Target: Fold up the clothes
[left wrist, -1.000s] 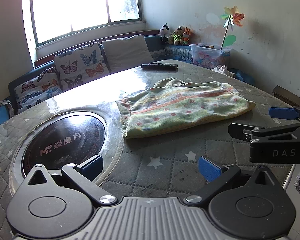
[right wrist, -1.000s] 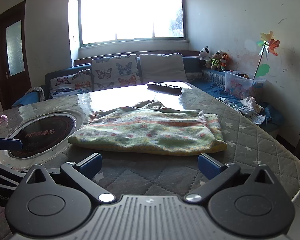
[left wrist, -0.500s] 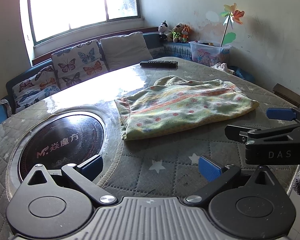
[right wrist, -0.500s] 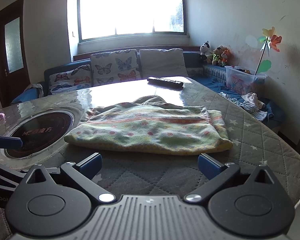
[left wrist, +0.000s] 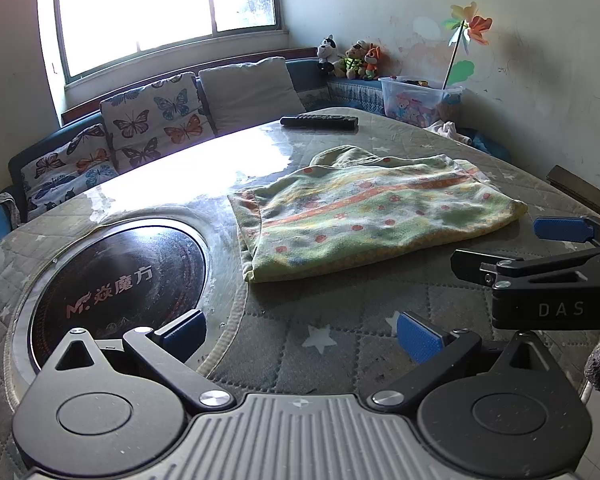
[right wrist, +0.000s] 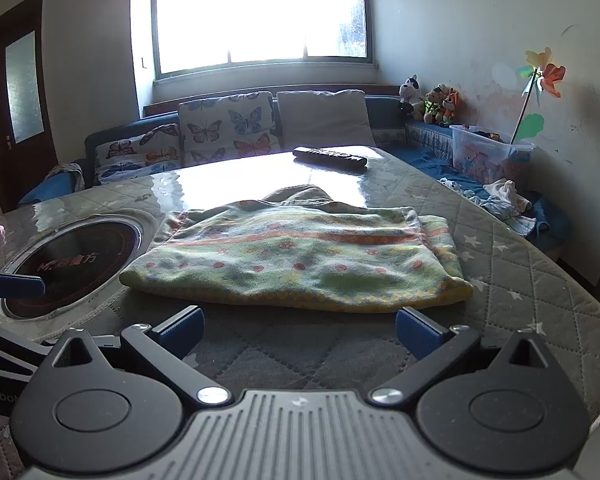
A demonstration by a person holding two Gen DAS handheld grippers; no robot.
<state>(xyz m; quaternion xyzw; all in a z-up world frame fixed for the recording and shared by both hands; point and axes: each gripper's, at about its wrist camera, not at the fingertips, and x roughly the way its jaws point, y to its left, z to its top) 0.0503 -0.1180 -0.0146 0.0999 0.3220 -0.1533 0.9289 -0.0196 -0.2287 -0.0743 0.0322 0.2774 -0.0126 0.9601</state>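
Folded green patterned garment (left wrist: 363, 220) lying flat on the quilted bench (left wrist: 339, 332), just right of the round black cooktop (left wrist: 116, 280) set into the bench surface. Left gripper (left wrist: 300, 332), fingers spread wide and holding nothing, poised over the near bench edge, apart from the garment. Right gripper (right wrist: 300, 332), likewise spread and empty, facing the garment's near long edge. A black remote control (right wrist: 329, 157) rests at the far side of the bench.
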